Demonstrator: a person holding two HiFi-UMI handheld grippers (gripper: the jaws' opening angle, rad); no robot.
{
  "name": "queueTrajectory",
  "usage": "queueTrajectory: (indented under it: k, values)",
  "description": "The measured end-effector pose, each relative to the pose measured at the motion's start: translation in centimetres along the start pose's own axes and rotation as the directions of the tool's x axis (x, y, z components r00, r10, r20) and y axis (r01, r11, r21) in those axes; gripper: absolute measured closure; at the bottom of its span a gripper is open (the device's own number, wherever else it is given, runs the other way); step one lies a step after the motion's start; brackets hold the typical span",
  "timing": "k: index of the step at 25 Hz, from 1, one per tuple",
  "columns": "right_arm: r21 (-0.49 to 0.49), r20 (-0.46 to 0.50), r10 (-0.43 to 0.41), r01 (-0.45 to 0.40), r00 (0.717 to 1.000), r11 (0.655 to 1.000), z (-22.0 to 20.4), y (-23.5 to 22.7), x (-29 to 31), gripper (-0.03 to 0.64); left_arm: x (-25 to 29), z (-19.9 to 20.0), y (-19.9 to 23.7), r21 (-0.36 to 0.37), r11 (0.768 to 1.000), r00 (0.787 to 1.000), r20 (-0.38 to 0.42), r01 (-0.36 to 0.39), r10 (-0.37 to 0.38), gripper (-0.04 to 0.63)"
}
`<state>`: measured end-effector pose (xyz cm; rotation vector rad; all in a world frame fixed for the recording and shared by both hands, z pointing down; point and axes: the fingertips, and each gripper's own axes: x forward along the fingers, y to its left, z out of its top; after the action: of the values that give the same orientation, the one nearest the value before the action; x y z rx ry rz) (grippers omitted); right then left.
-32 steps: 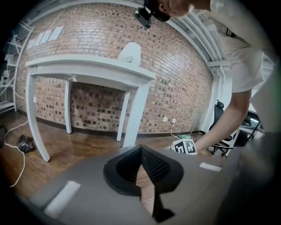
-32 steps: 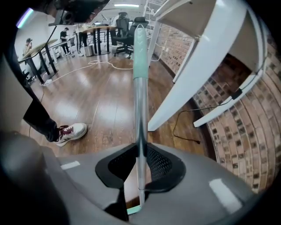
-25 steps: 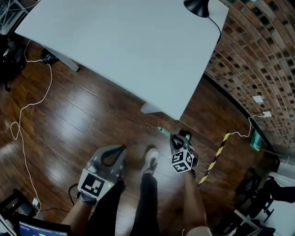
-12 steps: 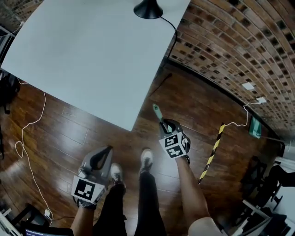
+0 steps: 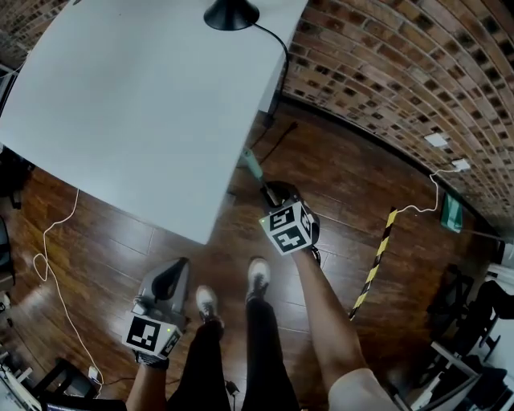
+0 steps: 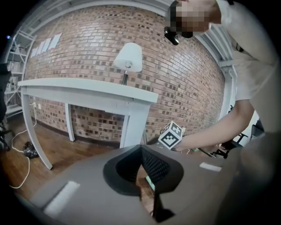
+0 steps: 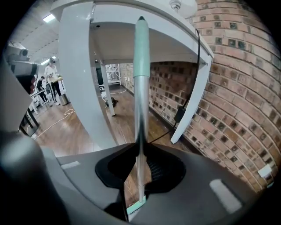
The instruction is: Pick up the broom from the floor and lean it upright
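Note:
The broom's silver handle (image 7: 141, 101) with a pale green grip (image 7: 141, 48) runs up between the jaws of my right gripper (image 7: 139, 169), which is shut on it. A bit of the pale green broom head (image 7: 135, 206) shows below the jaws. In the head view my right gripper (image 5: 274, 193) is held beside the white table's corner, and the broom's green tip (image 5: 252, 164) points at the table edge. My left gripper (image 5: 177, 266) hangs lower left by the person's leg, jaws together and holding nothing. Its own view shows the left gripper (image 6: 145, 184) with only a thin slit between its pads.
A white table (image 5: 120, 104) with a black lamp base (image 5: 231, 14) fills the upper left. A brick wall (image 5: 385, 88) runs along the right. A yellow-black striped bar (image 5: 373, 265) and a white cable (image 5: 56, 241) lie on the wood floor. The person's shoes (image 5: 257, 277) stand between the grippers.
My right gripper has risen with the broom and moved towards the table corner and the wall, the handle tip swinging more upright. The left gripper has shifted only slightly.

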<state>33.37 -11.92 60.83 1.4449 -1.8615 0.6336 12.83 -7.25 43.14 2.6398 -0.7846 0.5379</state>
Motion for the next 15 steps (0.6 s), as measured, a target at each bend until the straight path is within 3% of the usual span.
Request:
queueTrajectory:
  k: [15]
  values:
    - [-0.013, 0.081, -0.03, 0.031, 0.996, 0.999, 3.9, -1.0, 0.2, 0.522, 0.2, -2.6, -1.9, -0.015, 1.0, 0.998, -0.062, 0.023, -0.024, 0.595]
